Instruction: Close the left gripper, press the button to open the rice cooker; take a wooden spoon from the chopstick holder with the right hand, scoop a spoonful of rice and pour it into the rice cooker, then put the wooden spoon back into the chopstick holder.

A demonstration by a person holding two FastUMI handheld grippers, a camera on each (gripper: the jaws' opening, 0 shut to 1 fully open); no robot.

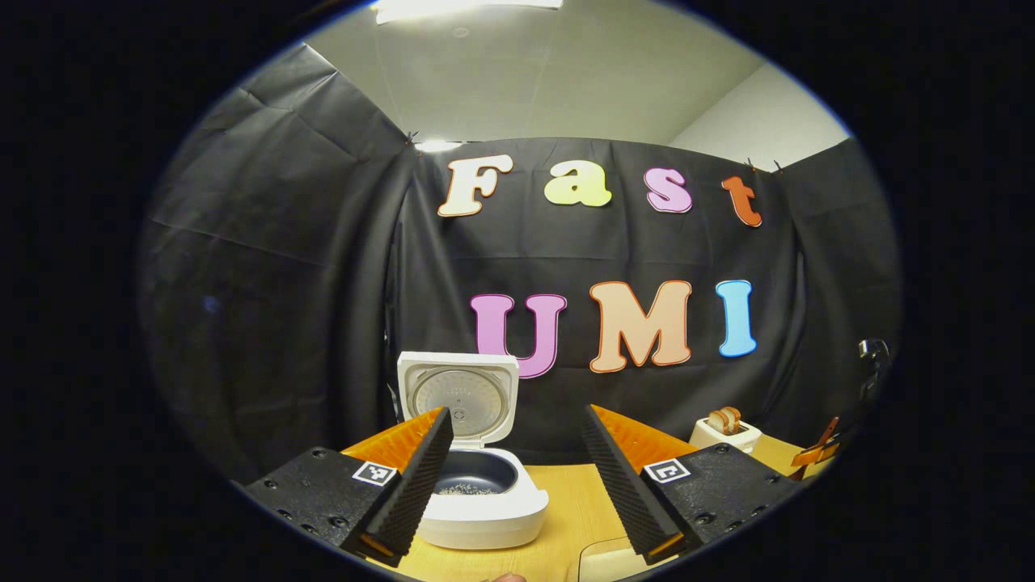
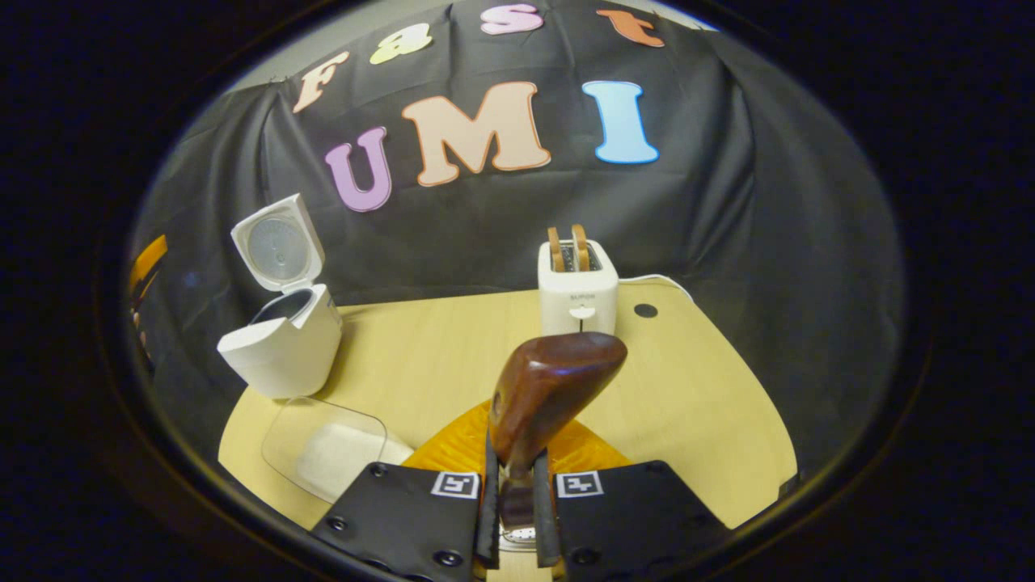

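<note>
In the left gripper view the white rice cooker (image 1: 485, 509) stands just ahead with its lid (image 1: 458, 402) up. A few grains of rice (image 1: 467, 488) lie in its dark pot. My left gripper (image 1: 517, 416) is open in front of it, holding nothing. In the right gripper view my right gripper (image 2: 515, 470) is shut on the handle of the dark wooden spoon (image 2: 554, 388), whose bowl points up and away. A pale perforated thing (image 2: 517, 534), perhaps the chopstick holder, peeks out under the fingers. The open rice cooker (image 2: 283, 343) sits far left.
A clear lidded box of white rice (image 2: 335, 449) lies on the wooden table (image 2: 687, 388), between the cooker and my right gripper. A white toaster (image 2: 577, 291) with two slices stands at the back, also seen as the toaster (image 1: 726, 432).
</note>
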